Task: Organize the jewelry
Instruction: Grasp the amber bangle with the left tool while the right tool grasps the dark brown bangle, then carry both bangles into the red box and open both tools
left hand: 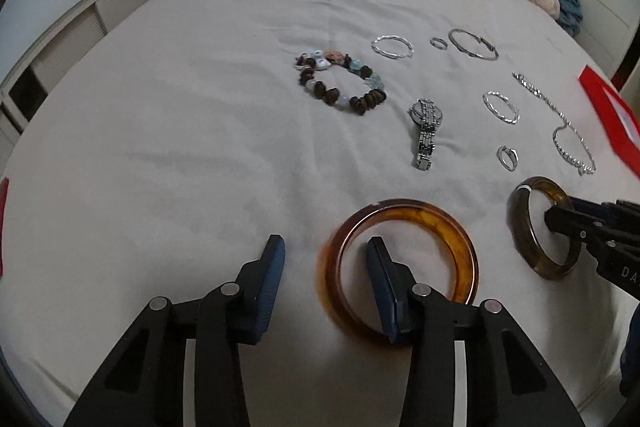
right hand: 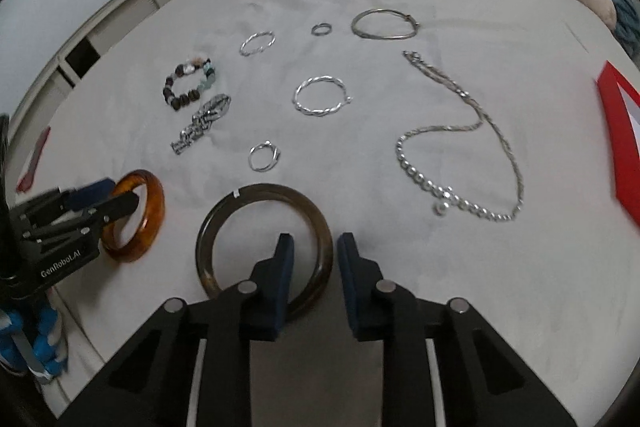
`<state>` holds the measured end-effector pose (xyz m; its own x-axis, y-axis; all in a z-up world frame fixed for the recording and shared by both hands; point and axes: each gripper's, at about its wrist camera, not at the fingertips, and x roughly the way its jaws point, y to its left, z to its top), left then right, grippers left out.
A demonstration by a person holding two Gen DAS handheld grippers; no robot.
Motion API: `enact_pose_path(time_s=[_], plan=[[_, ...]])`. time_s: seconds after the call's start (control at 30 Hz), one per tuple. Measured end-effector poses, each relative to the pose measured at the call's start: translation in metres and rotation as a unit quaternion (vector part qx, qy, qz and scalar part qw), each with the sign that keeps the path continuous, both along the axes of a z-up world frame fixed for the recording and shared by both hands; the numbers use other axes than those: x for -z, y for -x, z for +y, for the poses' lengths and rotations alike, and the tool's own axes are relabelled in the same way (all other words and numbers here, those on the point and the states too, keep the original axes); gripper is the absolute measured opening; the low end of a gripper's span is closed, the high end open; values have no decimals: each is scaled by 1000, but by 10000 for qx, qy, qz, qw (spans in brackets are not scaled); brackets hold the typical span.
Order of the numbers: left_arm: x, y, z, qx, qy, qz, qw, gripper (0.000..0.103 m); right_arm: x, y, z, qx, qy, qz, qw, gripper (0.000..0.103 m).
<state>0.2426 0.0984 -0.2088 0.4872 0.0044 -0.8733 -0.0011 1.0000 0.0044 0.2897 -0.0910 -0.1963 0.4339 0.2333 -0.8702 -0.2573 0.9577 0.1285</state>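
Two claws at two bangles on the bed

The left claw [left hand: 326, 263] straddled the near-left rim of the amber bangle [left hand: 432, 217], its fingers apart and not clenched. The right claw [right hand: 314, 259] straddled the dark bangle [right hand: 256, 195]; whether it gripped, I could not tell. Both bangles lay on the bed [left hand: 160, 147], with the watch [left hand: 426, 131] and necklace [right hand: 460, 163] beyond.

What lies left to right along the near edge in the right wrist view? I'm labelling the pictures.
Left gripper → amber bangle → dark bangle → right gripper → necklace → red box.
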Motion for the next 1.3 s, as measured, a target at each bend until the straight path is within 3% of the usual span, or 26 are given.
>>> enact_pose_path(time_s=[0.07, 0.13, 0.23, 0.47, 0.6, 0.83, 0.97, 1.1, 1.3], plan=[[0, -3, -6, 130, -19, -15, 9999, 19, 3, -2, 4, -103, 169, -100, 9998, 14], [-2, -5, -13, 191, -104, -47, 9998, 12, 1, -2, 5, -159, 262, -189, 9994, 9], [-7, -4, -17, 147, -204, -138, 9996, 11, -6, -1, -2, -116, 155, -257, 9995, 8], [-47, 6, -46, 250, -149, -434, 9986, 10, -58, 24, -56, 332, -162, -759, 9964, 8], [-75, -2, -101, 621, 80, -561, 9965, 10, -93, 39, -117, 797, -224, -1011, 9914, 8], [-114, -53, -246, 1491, 471, -770, 9847, 10, -126, 43, -263, 1712, 399, -1301, 9758, 8], [-111, -95, -333, 1908, 432, -713, 9781, 10, -122, 17, -329, 1861, 633, -1151, 9737, 8], [-93, -127, -411, 2390, 56, -602, 9691, 10, -101, -13, -363, 1546, 857, -853, 9806, 8], [-42, -151, -463, 2768, -567, -146, 9591, 10, -65, -37, -383, 706, 1287, -331, 9886, 9]])
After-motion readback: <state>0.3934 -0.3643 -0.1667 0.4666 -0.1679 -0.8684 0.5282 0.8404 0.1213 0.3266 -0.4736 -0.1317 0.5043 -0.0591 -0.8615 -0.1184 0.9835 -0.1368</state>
